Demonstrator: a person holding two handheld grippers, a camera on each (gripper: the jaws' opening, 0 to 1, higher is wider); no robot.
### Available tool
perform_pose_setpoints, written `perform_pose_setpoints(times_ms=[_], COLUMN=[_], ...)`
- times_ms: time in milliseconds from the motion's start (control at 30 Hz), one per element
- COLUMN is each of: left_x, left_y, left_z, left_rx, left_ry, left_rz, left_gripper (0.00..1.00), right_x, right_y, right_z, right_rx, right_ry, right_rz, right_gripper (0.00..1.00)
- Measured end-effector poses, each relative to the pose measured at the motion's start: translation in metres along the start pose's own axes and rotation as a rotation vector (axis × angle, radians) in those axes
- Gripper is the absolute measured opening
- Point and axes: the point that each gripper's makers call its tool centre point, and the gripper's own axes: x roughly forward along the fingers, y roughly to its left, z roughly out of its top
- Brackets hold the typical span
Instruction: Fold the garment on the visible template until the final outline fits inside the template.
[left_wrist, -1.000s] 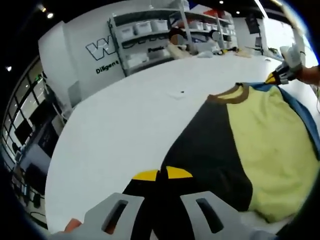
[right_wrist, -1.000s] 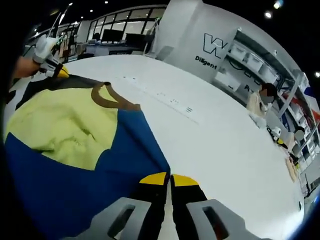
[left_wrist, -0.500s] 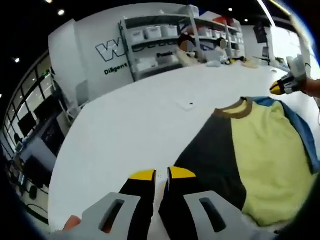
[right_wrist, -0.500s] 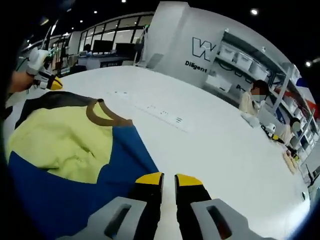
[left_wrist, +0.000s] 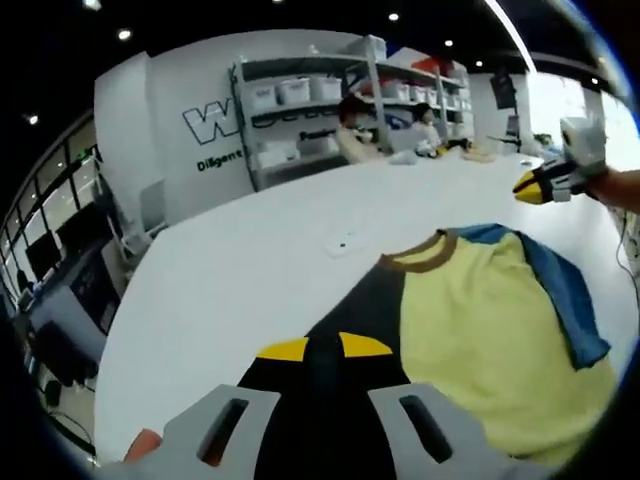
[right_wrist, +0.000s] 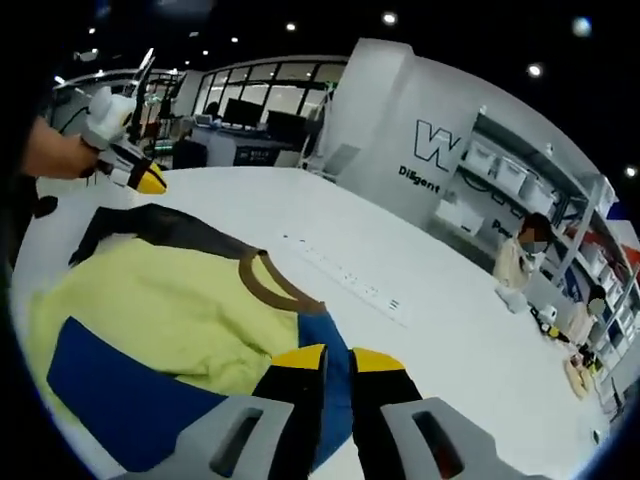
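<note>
Left gripper view: the left claw (left_wrist: 323, 346) is pinching the shirt's (left_wrist: 480, 330) dark sleeve. The right claw (right_wrist: 338, 356) is pinching its blue sleeve above the white surface (right_wrist: 440, 330).

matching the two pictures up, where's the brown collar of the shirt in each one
Left gripper view: brown collar sits right of centre, above the left tongs.
Right gripper view: brown collar lies left of centre, just above the right tongs.
Shared landmark: the W wall logo.
</note>
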Motion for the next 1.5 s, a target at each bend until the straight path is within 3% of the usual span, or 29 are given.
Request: perform_pose_setpoints(times_ms=[200, 433, 600, 700, 833, 967, 1100, 1333, 1500], left_x=[-0.022, -0.06, -0.091, -0.107, -0.123, -0.135, -0.142, -0.149, -0.15], left_y=[-0.021, -0.073, -0.116, -0.141, -0.164, -0.177, -0.181, -0.181, -0.182], left_z=[-0.002, -0.013, -0.038, -0.064, -0.081, -0.088, -0.097, -0.111, -0.113], left_rx=[-0.011, -0.001, 0.025, 0.054, 0.063, 0.083, 0.089, 0.109, 0.105], left_ry=[-0.017, -0.028, 0.015, 0.085, 0.119, 0.16, 0.202, 0.247, 0.255], left_rz=[-0.034, -0.131, -0.212, -0.256, -0.297, -0.326, -0.326, -0.315, -0.309], left_gripper=[0.08, 0.09, 0.1, 0.09, 0.09, 0.09, 0.09, 0.11, 0.12], right_x=[-0.019, -0.045, -0.064, -0.072, -0.083, -0.095, -0.101, -0.103, -0.104], right_y=[0.035, 0.077, 0.111, 0.132, 0.171, 0.205, 0.221, 0.227, 0.234], right_z=[0.014, 0.017, 0.018, 0.015, 0.001, -0.011, -0.025, -0.046, -0.053], right_rx=[-0.031, -0.073, -0.105, -0.109, -0.138, -0.184, -0.254, -0.48, -0.567], right_ry=[-0.028, -0.037, -0.047, -0.052, -0.029, -0.012, 0.014, 0.057, 0.06], right_rz=[0.048, 0.115, 0.168, 0.208, 0.31, 0.416, 0.448, 0.452, 0.474], right_gripper=[0.04, 0.04, 0.05, 0.06, 0.06, 0.07, 0.08, 0.09, 0.09])
